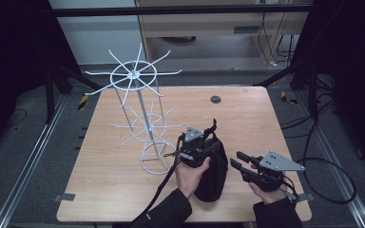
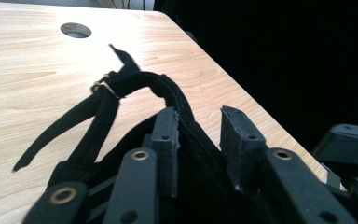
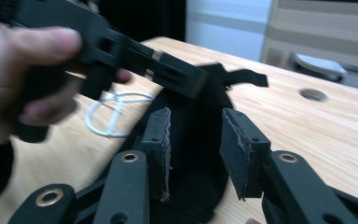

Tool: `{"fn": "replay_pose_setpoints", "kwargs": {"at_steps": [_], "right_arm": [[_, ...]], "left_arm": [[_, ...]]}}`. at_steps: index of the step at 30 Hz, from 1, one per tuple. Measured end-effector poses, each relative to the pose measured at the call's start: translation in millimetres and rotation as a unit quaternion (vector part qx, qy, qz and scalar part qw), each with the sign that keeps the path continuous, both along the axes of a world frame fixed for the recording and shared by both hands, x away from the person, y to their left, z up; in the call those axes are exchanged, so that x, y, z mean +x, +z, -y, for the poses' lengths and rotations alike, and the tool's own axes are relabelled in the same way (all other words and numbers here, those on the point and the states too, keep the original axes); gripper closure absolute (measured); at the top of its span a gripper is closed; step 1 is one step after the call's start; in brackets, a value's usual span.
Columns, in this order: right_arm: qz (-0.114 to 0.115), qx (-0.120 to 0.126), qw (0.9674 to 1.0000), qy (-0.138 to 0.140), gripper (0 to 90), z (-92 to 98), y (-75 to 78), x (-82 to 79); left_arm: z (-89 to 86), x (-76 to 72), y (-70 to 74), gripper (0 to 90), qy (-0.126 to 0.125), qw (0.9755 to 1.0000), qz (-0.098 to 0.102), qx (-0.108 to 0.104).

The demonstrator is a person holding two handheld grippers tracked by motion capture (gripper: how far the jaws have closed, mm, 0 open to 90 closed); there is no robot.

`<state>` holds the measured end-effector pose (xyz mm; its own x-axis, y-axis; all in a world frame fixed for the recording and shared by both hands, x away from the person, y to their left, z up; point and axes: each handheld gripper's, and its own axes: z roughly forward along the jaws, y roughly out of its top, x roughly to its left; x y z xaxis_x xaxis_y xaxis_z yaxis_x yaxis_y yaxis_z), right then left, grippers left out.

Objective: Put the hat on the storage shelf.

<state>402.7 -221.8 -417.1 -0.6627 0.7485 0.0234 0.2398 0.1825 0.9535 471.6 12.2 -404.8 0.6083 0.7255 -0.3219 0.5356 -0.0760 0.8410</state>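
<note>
Wooden table [image 1: 123,180] under dark surrounds, high view: white wire rack [image 1: 140,114] at 10 o'clock, black bag [image 1: 214,171] near centre-front, left claw [image 1: 190,142] upon it, right claw [image 1: 235,161] just beside at 3 o'clock. Left gripper view: left claw [image 2: 198,128] parted around bag [image 2: 196,186] fabric, strap [image 2: 98,112] at 11 o'clock; clamped or not, impossible to tell. Right gripper view: right claw [image 3: 196,140] spread apart before bag [image 3: 191,154], gripping nothing.

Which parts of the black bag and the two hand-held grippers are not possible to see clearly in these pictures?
- Black bag, high view: its left side is hidden by the left hand-held gripper and the hand.
- Bag strap, left gripper view: whether the pads press the bag cannot be told; the jaws cover it.
- Right hand-held gripper, right gripper view: the hand in front is blurred.
</note>
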Motion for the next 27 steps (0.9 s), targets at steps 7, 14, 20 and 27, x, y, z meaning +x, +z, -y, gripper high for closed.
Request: {"fn": "replay_pose_setpoints", "kwargs": {"at_steps": [7,14,20,27], "right_arm": [[-0.033,-0.039,0.9983,-0.028,57.2,-1.2,-20.7,11.2],[-0.055,-0.039,0.9971,-0.036,51.5,-5.1,-35.8,19.4],[-0.071,-0.033,0.9963,-0.034,50.5,-13.1,-46.1,25.8],[-0.09,0.002,0.9955,-0.029,56.3,-13.1,-49.8,32.7]], "left_arm": [[-2.4,-0.7,1.0,74.9,-0.01,0.9999,0.003,-0.001],[-5.3,-2.4,3.8,79.5,-0.026,0.9996,0.006,-0.014],[-6.3,-8.1,11.0,80.4,-0.042,0.9986,0.019,-0.027],[-3.4,-17.1,22.7,80.7,-0.064,0.9962,0.043,-0.04]]}}
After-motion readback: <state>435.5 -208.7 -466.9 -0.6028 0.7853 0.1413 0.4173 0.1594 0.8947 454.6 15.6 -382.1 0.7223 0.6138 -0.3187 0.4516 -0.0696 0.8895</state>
